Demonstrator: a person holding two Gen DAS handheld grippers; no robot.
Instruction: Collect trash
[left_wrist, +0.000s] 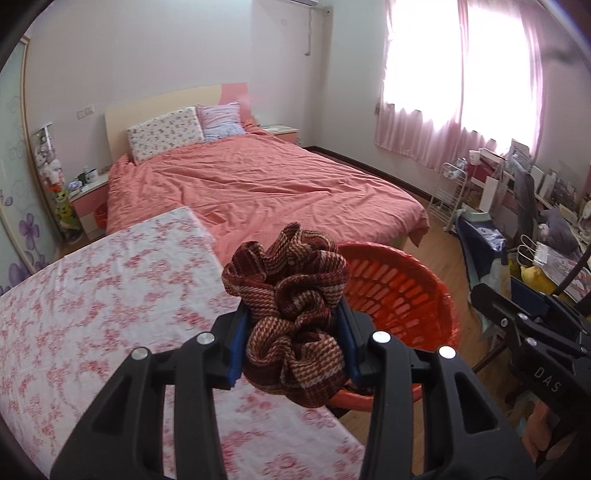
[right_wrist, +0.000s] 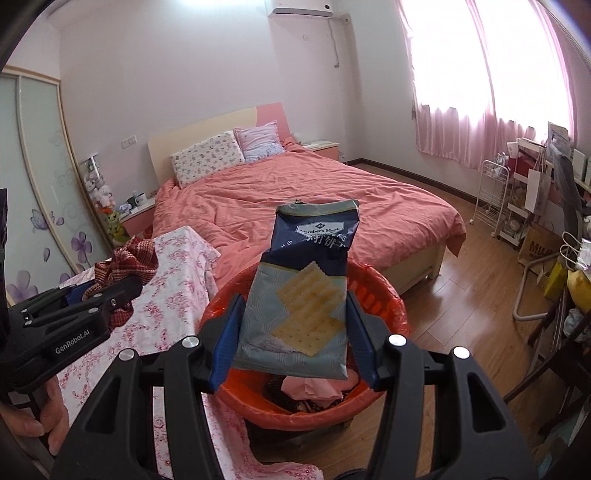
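Observation:
My left gripper (left_wrist: 293, 339) is shut on a bunched red-brown woven cloth (left_wrist: 291, 306), held over the edge of the floral-covered table (left_wrist: 92, 295), beside the red basket (left_wrist: 406, 295). My right gripper (right_wrist: 293, 332) is shut on a blue-grey cracker packet (right_wrist: 303, 291), held above the red basket (right_wrist: 236, 391), which has pink and dark items inside. The left gripper with the cloth (right_wrist: 129, 266) also shows at the left of the right wrist view. The right gripper's body shows at the right edge of the left wrist view.
A bed with a salmon cover (left_wrist: 266, 184) stands behind the table and basket. A white wire rack (right_wrist: 495, 199) and a cluttered desk (left_wrist: 546, 221) line the right wall under pink curtains. Wood floor (right_wrist: 472, 280) lies between bed and desk.

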